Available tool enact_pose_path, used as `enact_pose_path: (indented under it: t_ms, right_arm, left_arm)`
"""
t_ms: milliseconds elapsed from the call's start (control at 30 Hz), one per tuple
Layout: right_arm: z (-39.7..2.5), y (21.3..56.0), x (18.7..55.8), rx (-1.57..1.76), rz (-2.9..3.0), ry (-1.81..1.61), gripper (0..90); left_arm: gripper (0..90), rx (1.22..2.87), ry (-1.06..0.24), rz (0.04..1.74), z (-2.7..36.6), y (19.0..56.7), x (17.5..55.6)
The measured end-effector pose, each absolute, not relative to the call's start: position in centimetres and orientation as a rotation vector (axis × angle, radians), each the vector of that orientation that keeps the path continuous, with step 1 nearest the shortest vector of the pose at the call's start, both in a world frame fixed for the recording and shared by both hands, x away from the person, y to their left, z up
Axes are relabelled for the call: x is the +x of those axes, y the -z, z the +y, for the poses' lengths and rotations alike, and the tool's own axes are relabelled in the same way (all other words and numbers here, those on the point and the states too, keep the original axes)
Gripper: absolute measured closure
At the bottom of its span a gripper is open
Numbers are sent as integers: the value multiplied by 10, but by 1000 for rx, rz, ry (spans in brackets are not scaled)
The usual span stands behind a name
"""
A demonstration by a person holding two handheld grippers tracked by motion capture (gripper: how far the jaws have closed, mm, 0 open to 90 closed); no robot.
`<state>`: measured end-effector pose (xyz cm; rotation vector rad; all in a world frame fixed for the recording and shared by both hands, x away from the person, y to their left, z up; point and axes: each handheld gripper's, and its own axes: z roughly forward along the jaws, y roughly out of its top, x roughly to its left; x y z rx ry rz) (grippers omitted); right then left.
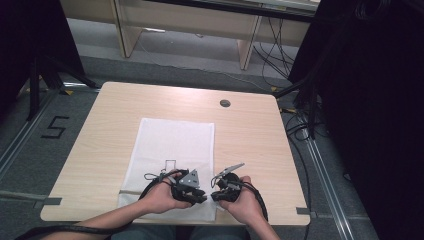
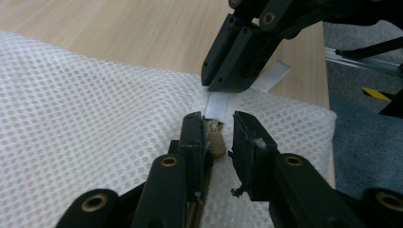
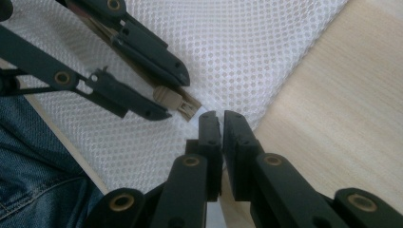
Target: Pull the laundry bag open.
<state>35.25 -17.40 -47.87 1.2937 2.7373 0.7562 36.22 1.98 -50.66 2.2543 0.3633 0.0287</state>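
Note:
A white mesh bag point(image 1: 175, 142) lies flat on the wooden table point(image 1: 250, 135), its near edge at the person's hands. My left gripper point(image 2: 219, 118) is open at the bag's near right corner. A tan zipper pull point(image 2: 217, 144) sits between its jaws, against the left one. My right gripper point(image 3: 222, 114) faces it from the right and is shut on a white fabric tab point(image 2: 217, 105) at that corner. In the high view the left gripper point(image 1: 200, 195) and the right gripper point(image 1: 216, 196) nearly touch. The right gripper view shows the zipper pull point(image 3: 167, 98) between the left gripper's spread jaws.
The table's near edge is just behind the hands, with the person's jeans point(image 3: 28, 156) below it. A round grommet point(image 1: 225, 103) sits at the far side of the table. Cables point(image 1: 300, 130) trail on the floor at the right. A "5" point(image 1: 54, 127) marks the floor at the left.

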Motion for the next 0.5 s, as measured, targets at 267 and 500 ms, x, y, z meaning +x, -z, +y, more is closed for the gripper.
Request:
enact_pose_path:
  t_ms: [267,500]
  right_arm:
    - [-171,480,353,1283,2743,-760,866]
    - [-166,484,354,1240,2772,-737,879]
  left_arm:
    - [771,2264,-41,341,16,512,360]
    - [808,2272,-58,335,14,511,359]
